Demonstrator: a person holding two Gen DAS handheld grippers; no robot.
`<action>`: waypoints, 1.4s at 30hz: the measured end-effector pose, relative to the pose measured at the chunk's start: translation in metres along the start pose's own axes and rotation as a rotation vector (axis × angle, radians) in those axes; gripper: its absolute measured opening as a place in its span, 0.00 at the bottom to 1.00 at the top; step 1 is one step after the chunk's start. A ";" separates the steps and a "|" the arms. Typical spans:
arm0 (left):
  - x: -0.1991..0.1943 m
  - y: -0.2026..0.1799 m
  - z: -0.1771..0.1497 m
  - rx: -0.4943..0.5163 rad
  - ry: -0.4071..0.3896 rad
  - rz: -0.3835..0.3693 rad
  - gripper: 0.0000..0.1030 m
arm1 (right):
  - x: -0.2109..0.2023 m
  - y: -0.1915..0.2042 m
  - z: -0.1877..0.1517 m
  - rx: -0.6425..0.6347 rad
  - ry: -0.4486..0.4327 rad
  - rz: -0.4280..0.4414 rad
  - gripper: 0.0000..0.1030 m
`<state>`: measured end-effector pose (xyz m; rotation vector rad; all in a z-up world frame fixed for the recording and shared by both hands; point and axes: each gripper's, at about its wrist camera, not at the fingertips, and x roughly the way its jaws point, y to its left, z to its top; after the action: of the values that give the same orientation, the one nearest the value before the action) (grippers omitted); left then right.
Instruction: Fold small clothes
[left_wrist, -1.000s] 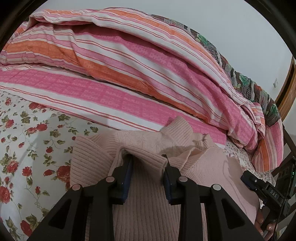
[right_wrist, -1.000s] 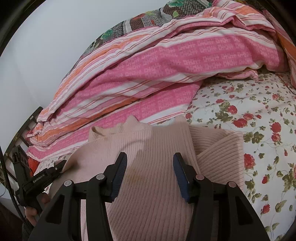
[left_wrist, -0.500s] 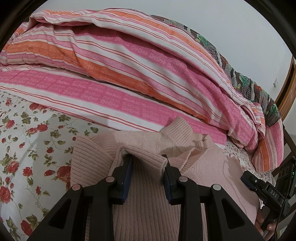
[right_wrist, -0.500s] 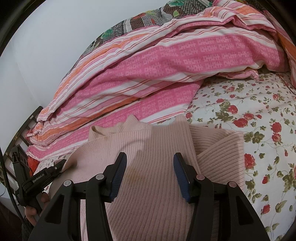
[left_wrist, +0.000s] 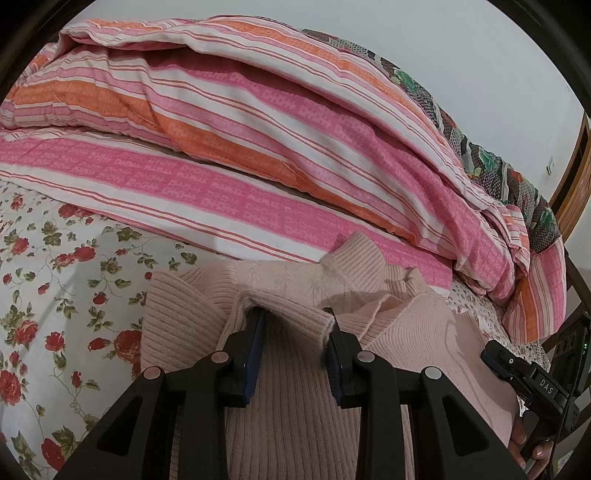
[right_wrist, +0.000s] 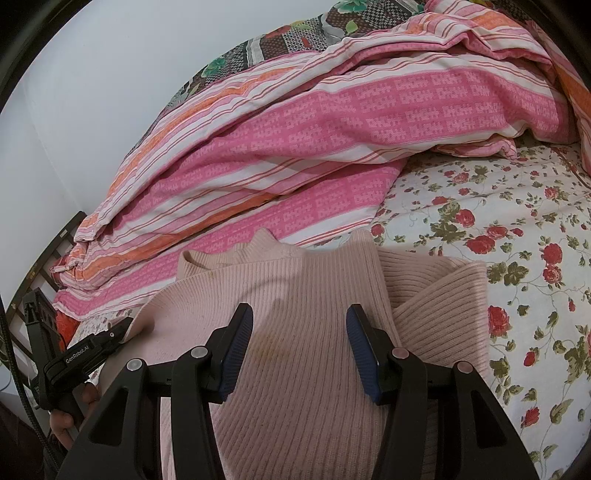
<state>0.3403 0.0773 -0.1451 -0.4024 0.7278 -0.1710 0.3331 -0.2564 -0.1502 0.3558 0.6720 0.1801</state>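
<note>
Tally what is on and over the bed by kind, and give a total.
Pink ribbed sweater: 1
Pink and orange striped quilt: 1
Dark patterned blanket: 1
Floral bedsheet: 1
Grippers: 2, left gripper and right gripper
Total: 6

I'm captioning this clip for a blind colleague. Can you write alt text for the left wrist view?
The left hand-held gripper pinches a ribbed cuff of a pale pink sweater lying on a rose-print bedsheet. Behind it is a heaped pink, orange and white striped quilt; the right hand-held gripper shows at the right edge.
</note>
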 end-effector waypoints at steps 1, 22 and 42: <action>0.000 0.000 0.000 0.000 0.000 0.000 0.28 | 0.000 0.000 0.000 0.000 0.000 0.000 0.51; -0.006 0.001 0.002 -0.001 -0.022 -0.006 0.28 | -0.008 0.014 -0.002 -0.069 -0.047 0.004 0.51; -0.008 0.003 0.001 -0.002 -0.027 -0.008 0.28 | -0.007 0.013 -0.002 -0.072 -0.045 0.011 0.51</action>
<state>0.3350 0.0821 -0.1407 -0.4094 0.6994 -0.1723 0.3255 -0.2462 -0.1426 0.2938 0.6180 0.2058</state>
